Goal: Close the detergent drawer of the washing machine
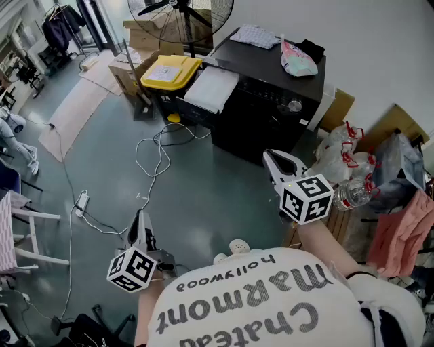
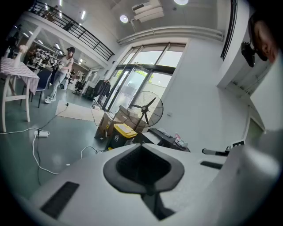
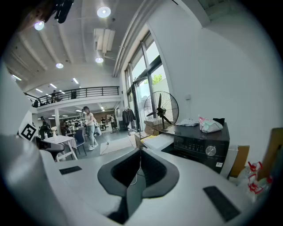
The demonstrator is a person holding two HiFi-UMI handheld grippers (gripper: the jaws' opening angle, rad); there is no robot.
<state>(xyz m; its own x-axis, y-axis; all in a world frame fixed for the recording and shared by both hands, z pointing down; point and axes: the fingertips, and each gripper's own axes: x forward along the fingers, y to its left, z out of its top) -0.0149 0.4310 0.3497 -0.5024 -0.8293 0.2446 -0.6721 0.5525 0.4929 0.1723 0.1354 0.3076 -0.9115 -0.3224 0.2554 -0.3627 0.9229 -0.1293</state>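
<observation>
Washer [image 1: 271, 101] ahead of right gripper [image 1: 279, 162] jaws, well apart. Bin [image 1: 171, 73] just left of washer, ahead of left gripper [image 1: 139, 222] jaws, cable [image 1: 159, 152] on floor [image 1: 203, 196] between. Fan [image 1: 183, 17] behind bin. Bag [image 1: 297, 59] on washer. Sacks [image 1: 339, 152] right of right jaws.

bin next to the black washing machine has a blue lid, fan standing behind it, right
The lid is yellow, not blue; the head view shows it. The bin does sit next to the black washing machine, with the fan behind it.
</observation>
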